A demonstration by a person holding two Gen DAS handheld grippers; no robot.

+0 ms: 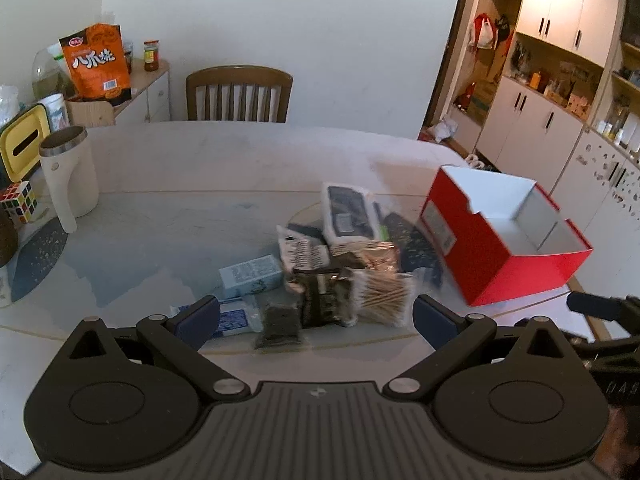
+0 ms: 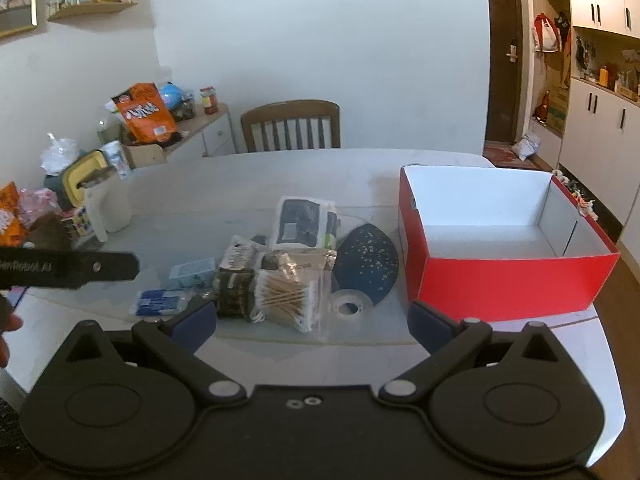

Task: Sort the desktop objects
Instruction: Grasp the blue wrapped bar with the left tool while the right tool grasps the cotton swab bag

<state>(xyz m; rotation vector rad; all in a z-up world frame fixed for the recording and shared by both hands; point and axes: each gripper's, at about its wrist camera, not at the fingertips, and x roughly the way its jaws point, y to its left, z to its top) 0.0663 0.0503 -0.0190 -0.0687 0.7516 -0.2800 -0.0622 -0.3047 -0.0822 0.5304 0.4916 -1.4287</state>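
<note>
Both wrist views, start of sorting. My left hand-held gripper (image 1: 316,314) and my right hand-held gripper (image 2: 312,320) are spread wide and hold nothing; each hangs short of the pile at the centre of its frame. The pile lies on the desk (image 2: 240,184): a cotton-swab packet (image 2: 290,294) at its near edge, a white pouch (image 2: 302,222) behind it, a pale blue carton (image 1: 250,276) and a blue-labelled sachet (image 2: 162,302) to the left, a tape roll (image 2: 349,304) to the right. The red box (image 2: 508,276), open and empty, stands in the right of the frame. I judge the swab packet light, soft and slippery in its film; I would pinch it across its short sides. The carton looks stiff enough to clamp flat-sided.
</note>
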